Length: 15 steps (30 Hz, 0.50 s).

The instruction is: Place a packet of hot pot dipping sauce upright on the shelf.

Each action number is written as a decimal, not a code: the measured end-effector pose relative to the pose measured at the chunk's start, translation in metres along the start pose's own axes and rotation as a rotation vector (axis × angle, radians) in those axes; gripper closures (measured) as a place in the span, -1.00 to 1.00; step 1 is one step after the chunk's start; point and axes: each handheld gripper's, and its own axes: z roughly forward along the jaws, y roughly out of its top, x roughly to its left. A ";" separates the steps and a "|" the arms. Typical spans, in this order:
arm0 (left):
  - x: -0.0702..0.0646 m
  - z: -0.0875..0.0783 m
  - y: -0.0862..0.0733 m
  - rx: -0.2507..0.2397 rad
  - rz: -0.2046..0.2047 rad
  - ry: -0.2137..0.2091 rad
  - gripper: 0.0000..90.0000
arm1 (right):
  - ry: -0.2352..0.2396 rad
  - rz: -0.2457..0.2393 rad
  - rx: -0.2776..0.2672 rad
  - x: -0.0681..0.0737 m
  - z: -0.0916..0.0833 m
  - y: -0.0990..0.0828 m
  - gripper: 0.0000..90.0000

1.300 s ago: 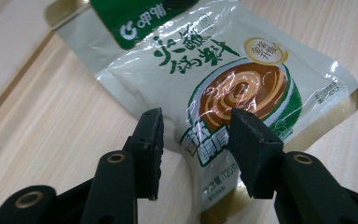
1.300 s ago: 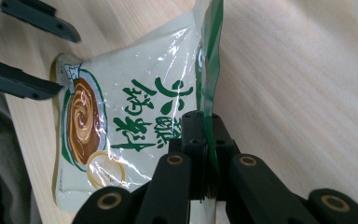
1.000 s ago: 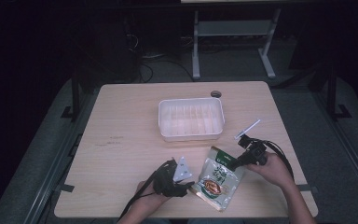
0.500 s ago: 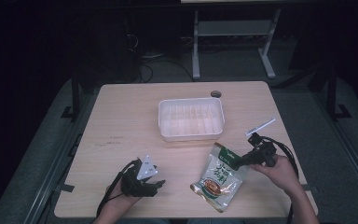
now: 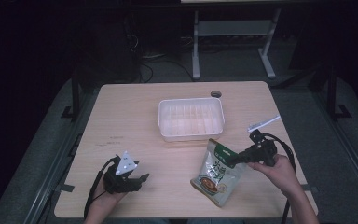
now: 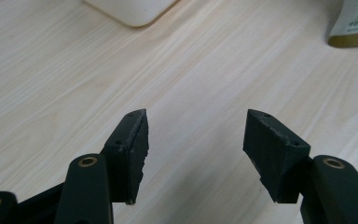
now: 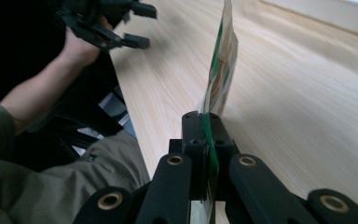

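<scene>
Two grippers are at work over one wooden table (image 5: 135,116), and the things on it can be counted quickly: one food pouch, one white tray, one small white strip. The right gripper (image 5: 237,157), at the near right, has its jaws pressed tight on the top edge of the pouch (image 5: 216,172), a green and cream packet with a picture of a dish on its front. In the right gripper view the pouch (image 7: 220,60) stands on edge, rising straight out of the closed jaws, its lower end on or just over the wood; which of the two is unclear. The left gripper (image 5: 142,178) sits at the near left, well apart from the pouch, with bare wood between them. Its jaws have just been opening and now stand parted with nothing between them. The single white tray (image 5: 191,119) lies in the middle of the table, just beyond the pouch. One thin white strip (image 5: 263,123) lies at the right, near the table's edge.
</scene>
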 end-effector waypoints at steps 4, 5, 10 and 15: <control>0.006 -0.002 -0.003 -0.013 -0.028 0.012 -0.12 | -0.022 -0.021 -0.027 0.011 -0.002 0.005 0.99; 0.006 -0.002 -0.003 -0.020 -0.033 0.016 -0.12 | -0.033 -0.024 -0.037 0.015 -0.002 0.006 0.99; 0.007 -0.004 -0.004 -0.032 -0.028 0.032 -0.12 | -0.114 -0.021 -0.069 0.027 -0.006 0.014 0.99; 0.012 -0.004 -0.005 -0.034 -0.046 0.045 -0.12 | -0.167 0.002 -0.112 0.032 -0.016 0.019 1.00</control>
